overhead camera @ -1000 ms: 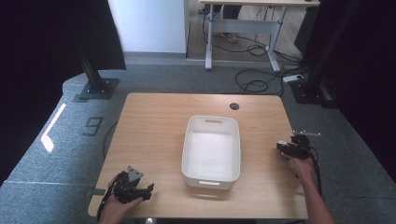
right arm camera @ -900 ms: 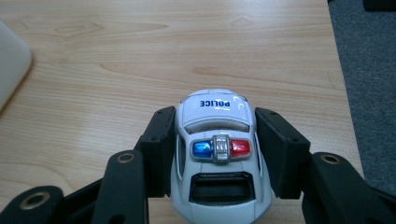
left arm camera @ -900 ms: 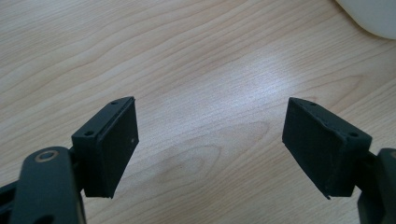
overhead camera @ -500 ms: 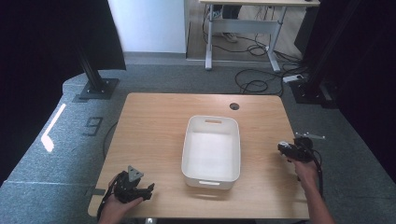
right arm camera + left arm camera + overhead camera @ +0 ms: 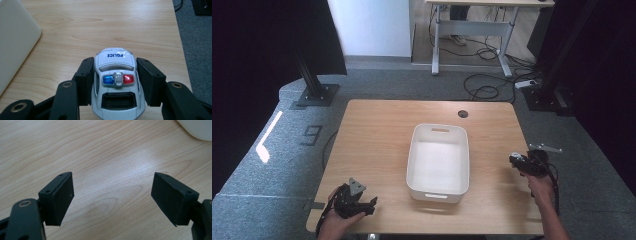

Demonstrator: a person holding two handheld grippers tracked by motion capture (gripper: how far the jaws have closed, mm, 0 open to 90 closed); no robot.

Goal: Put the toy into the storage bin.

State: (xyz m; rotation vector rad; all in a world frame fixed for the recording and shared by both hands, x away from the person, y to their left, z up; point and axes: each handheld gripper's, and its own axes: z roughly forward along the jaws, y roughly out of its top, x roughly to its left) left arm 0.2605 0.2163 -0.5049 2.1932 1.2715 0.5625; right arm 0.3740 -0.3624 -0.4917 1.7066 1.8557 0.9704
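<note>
Gripping a white toy police car (image 5: 117, 86) by its two sides, the right tool (image 5: 116, 82) holds it between both black pads, roof up, with blue and red lights and the word POLICE on the hood facing away. In the high view the right tool (image 5: 523, 162) sits over the right edge of the wooden table (image 5: 377, 145), beside a white rectangular plastic bin (image 5: 438, 160) that stands at the middle. The left tool (image 5: 112, 195) rests near the front left corner (image 5: 357, 202), its pads wide apart over bare wood with nothing between them.
</note>
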